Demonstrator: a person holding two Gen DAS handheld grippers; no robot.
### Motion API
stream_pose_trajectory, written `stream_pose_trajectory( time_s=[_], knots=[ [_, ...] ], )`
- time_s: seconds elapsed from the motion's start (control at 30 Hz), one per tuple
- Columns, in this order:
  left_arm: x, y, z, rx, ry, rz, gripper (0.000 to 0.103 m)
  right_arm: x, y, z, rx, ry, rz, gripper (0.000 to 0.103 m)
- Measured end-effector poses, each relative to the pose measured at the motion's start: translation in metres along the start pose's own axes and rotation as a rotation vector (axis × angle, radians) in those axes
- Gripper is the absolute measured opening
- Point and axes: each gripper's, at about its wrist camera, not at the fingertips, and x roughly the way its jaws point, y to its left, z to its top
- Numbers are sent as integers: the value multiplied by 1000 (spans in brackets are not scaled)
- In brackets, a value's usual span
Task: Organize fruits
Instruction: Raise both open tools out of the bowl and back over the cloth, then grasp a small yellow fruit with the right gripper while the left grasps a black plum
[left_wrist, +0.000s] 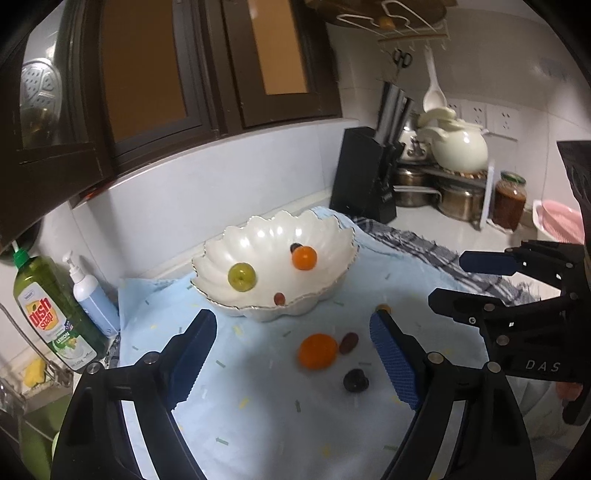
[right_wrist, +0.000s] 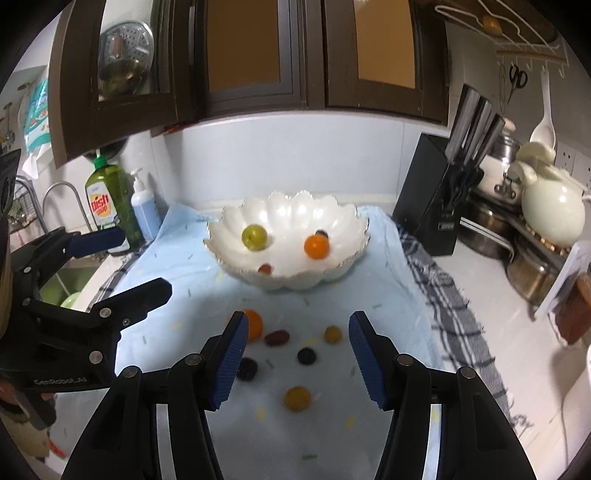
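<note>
Here, from the left wrist view, the left gripper (left_wrist: 293, 354) hangs wide and empty over a light blue cloth (left_wrist: 258, 424) on the bench. An orange (left_wrist: 318, 351), a reddish date (left_wrist: 348, 342) and a dark plum (left_wrist: 355, 380) lie between its fingers. Beyond, a white scalloped bowl (left_wrist: 328, 236) holds a green fruit (left_wrist: 242, 277), a second orange (left_wrist: 304, 258) and a small red fruit (left_wrist: 279, 298).

From the right wrist view, the right gripper (right_wrist: 295, 354) is likewise spread wide, holding nothing. Below it, loose on the cloth, lie two dark plums (right_wrist: 306, 356), two yellow-brown fruits (right_wrist: 297, 398) and the date. The dish soap bottle (right_wrist: 107, 203) stands at left, the knife block (right_wrist: 432, 206) at right.
</note>
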Motion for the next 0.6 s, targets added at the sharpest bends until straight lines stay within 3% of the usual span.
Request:
stream_pose_trajectory(
  time_s=[0.1,0.6],
  knots=[
    [3,-3,-9,11,5,-6,77,3,2,-9,8,22,-1,58],
    [38,-21,-48,108,62,-142,66,29,5,-48,36,101,-21,53]
  ],
)
